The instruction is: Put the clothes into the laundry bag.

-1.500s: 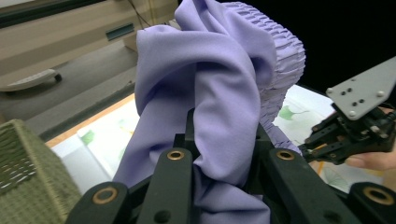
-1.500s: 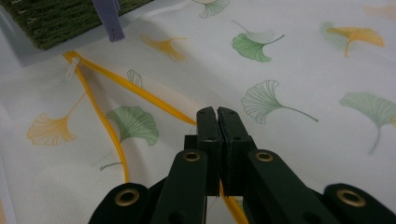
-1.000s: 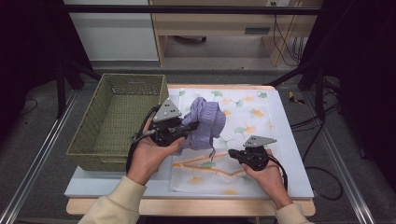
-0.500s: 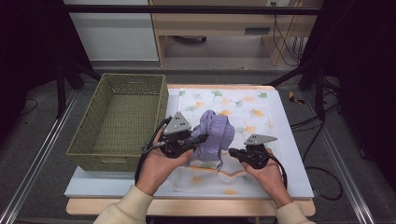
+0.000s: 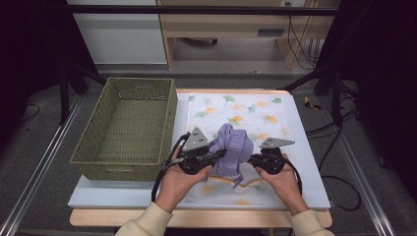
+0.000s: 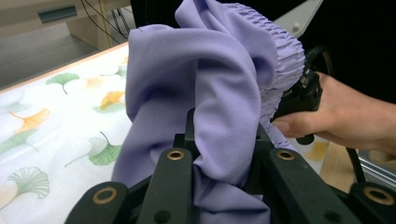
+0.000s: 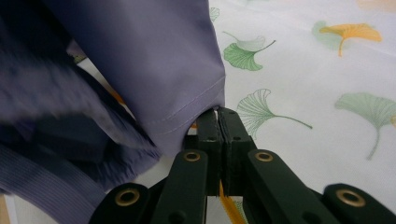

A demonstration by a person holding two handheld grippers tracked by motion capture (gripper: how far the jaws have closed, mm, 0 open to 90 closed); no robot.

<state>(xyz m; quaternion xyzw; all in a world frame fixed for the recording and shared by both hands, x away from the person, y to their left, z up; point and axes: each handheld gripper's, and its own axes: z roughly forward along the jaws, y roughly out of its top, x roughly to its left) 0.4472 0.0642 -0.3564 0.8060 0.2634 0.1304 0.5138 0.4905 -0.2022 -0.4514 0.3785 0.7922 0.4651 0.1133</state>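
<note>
- left gripper (image 5: 216, 156) clamped on a thick bunched fold of the lilac garment (image 5: 234, 147); in the left gripper view the cloth (image 6: 210, 93) is wedged between the black jaws, which stand apart only by the thickness of the wad.
- right gripper (image 5: 252, 160) pinched flat on a hemmed edge of the same garment; in the right gripper view the jaws meet almost tip to tip with the stitched hem (image 7: 196, 119) nipped at the very ends.
- garment hangs as a crumpled lump between the two grippers, over the near half of the leaf-print cloth (image 5: 255, 110) on the table; a drawstring or tail dangles from it toward the near edge.
- key relation: lump sits directly between the tips, both grippers pointing inward at each other, so no long axis is stretched out yet; ruched waistband (image 6: 285, 51) runs up toward the right hand (image 6: 345, 116).
- wicker basket (image 5: 123, 129) lies to the left, just beside the left hand (image 5: 179, 179); left side is the nearer one for any transfer.
- judgement: next move likely calls for pulling the hands apart to spread the piece, or swinging it left to the basket; thin hem grip on the right looks like the one that could slip.
</note>
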